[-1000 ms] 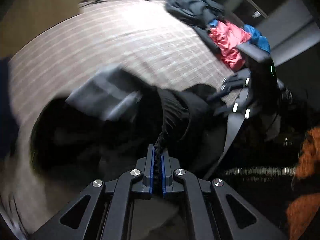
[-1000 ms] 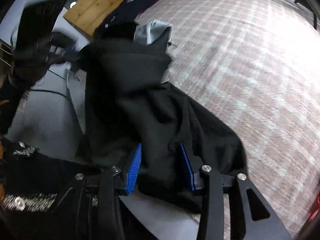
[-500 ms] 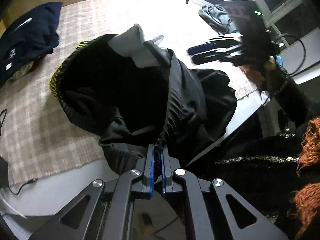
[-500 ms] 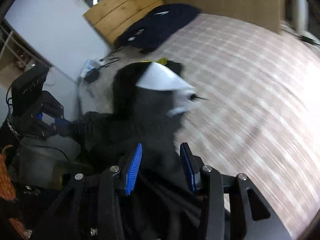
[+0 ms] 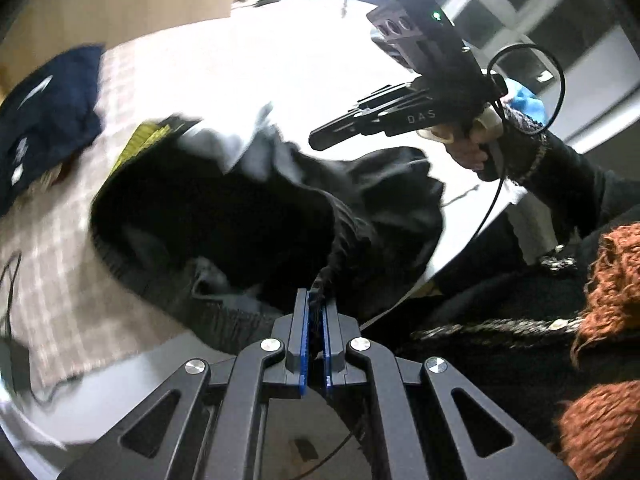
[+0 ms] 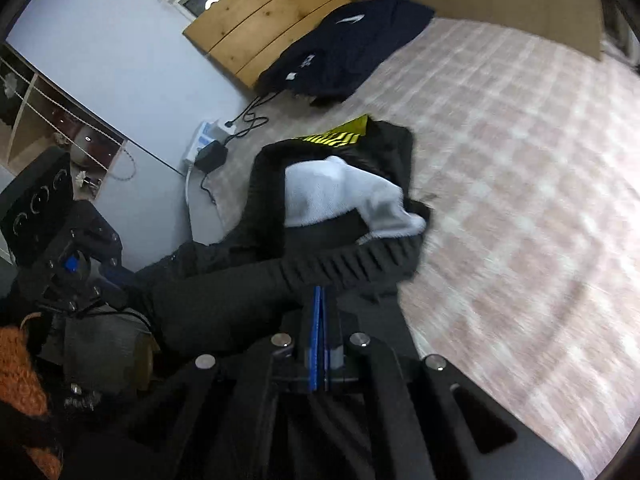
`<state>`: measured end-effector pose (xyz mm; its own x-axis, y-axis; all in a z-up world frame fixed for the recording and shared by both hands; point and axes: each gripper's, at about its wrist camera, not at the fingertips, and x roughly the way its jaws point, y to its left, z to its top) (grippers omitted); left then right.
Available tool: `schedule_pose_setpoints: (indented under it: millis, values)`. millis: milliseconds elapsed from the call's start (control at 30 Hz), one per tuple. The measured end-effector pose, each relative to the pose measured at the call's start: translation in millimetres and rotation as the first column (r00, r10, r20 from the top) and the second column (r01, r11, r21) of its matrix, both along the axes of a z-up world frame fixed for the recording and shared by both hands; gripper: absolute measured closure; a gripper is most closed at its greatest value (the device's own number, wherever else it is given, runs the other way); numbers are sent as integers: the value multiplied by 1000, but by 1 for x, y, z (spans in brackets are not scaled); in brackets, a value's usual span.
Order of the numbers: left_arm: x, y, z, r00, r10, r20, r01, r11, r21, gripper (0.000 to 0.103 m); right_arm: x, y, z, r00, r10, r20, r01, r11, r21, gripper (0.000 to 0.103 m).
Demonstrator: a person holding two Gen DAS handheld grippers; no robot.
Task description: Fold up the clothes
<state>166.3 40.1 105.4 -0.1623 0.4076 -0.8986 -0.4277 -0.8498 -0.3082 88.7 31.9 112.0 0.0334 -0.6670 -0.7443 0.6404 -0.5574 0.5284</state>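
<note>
On the checked blanket (image 6: 520, 128): black jacket (image 5: 248, 216) w/ both grippers at it.
Navy garment (image 5: 44, 120) lies far left, apart. Left gripper (image 5: 316, 312) clamped on jacket's ribbed edge near table edge; right gripper (image 6: 320, 312) fingers together, can't tell if cloth is pinched.

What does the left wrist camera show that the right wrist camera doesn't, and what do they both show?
Only the left wrist view shows the right gripper from outside, shut and raised above the black garment, plus a window behind it. Only the right wrist view shows a power strip with cables, a wooden board and a shelf unit. Both show the black garment with its white lining and yellow striped trim, a navy garment, the checked cloth, and the left gripper shut on the black garment's edge.
</note>
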Motion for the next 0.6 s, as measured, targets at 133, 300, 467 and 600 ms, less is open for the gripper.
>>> schedule_pose_setpoints:
  millis: [133,300,467,600]
  values:
    - [-14,32,11,994,-97,-42,98,995,24,98,14,21,28,998,-51,23,51,999,-4,66]
    - [-39,62,11,977,-198,-75,201,979,27,98,50,39,73,994,13,-107,-26,993,-118,34]
    - [-61,75,4,966,-248,-76,249,969,-2,98,64,35,65,984,46,-174,-54,998,-38,33]
    - [-76,82,0,960,-269,-73,270,963,-4,98,51,34,40,993,1,-120,-5,999,-36,33]
